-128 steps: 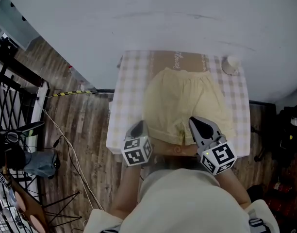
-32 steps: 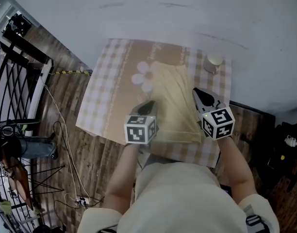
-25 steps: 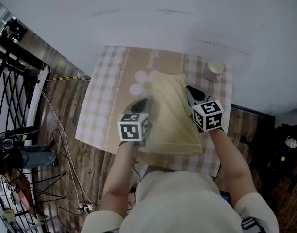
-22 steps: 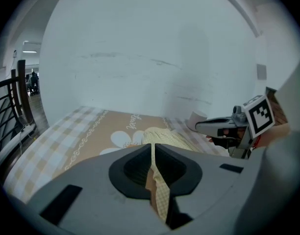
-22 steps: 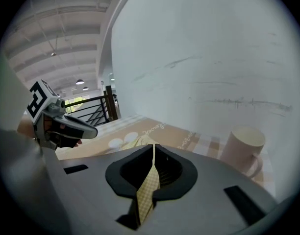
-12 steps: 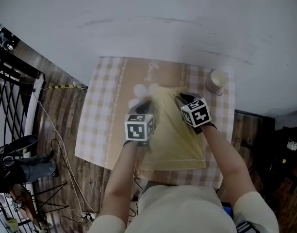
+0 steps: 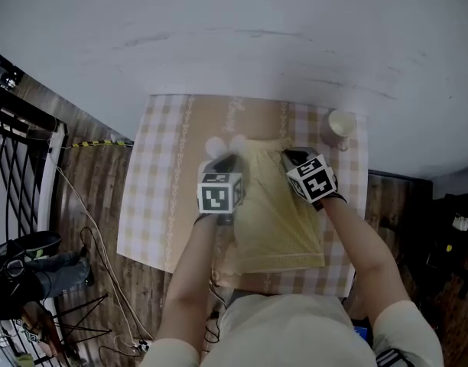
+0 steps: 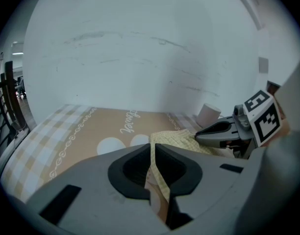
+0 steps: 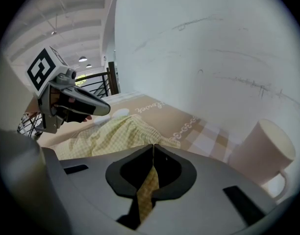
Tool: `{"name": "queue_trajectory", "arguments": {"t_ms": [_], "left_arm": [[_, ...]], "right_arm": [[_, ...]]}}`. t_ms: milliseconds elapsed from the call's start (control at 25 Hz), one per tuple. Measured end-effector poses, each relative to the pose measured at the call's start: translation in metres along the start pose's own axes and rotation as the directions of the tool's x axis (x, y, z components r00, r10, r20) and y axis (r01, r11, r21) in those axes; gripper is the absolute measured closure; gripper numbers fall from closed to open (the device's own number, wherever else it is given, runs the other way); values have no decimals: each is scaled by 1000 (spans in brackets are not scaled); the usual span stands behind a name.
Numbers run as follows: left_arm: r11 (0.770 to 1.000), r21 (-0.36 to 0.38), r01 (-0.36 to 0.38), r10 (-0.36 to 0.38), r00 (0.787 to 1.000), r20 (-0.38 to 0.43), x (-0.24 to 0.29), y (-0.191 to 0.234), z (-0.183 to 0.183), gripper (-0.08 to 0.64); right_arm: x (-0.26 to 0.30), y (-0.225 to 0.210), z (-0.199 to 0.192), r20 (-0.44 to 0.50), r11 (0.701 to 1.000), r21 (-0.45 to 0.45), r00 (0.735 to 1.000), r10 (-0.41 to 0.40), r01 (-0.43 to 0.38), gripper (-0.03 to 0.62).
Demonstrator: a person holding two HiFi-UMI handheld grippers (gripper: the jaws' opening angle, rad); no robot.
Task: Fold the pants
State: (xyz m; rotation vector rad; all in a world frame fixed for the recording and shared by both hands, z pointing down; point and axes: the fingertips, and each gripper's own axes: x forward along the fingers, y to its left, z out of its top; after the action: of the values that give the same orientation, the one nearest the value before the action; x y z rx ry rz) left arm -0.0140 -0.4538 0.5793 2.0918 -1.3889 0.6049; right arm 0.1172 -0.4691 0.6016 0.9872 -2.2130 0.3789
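Note:
Pale yellow checked pants (image 7: pixel 276 220) lie folded lengthwise on the table, a narrow strip running from the near edge toward the wall. My left gripper (image 7: pixel 228 161) is shut on the pants' far left corner (image 8: pixel 162 137); the cloth runs pinched between its jaws. My right gripper (image 7: pixel 289 156) is shut on the far right corner, with a fold of yellow cloth (image 9: pixel 149 180) clamped between its jaws. Both grippers sit side by side at the far end of the pants (image 9: pixel 115 131), low over the table. Each gripper shows in the other's view: the right gripper (image 8: pixel 201 133) and the left gripper (image 9: pixel 105 109).
The table carries a beige and white checked cloth (image 7: pixel 154 197) with a white flower print (image 8: pixel 115 145). A white mug (image 7: pixel 340 122) stands at the far right corner, also seen close by as a mug (image 9: pixel 260 148). A white wall rises behind. Black railing (image 7: pixel 12 140) and wood floor lie left.
Both grippers have moved away from me along the pants toward the wall and sunk lower, each keeping its hold on the cloth. The pants have gone from spread flat to folded lengthwise.

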Motion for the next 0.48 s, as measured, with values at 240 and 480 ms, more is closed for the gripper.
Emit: {"name": "queue_trajectory", "arguments": {"t_ms": [240,480], "left_arm": [[999,16,46,-46,998,-33,15,-10,0,532],[994,47,97,-92,991,-100,37,-18,-4,449]], "right_arm": [[-11,-33,-5,-11,998,-1,998,-57,57,586],[0,-42,-12,-44,995,104,999,4,0,579]]}}
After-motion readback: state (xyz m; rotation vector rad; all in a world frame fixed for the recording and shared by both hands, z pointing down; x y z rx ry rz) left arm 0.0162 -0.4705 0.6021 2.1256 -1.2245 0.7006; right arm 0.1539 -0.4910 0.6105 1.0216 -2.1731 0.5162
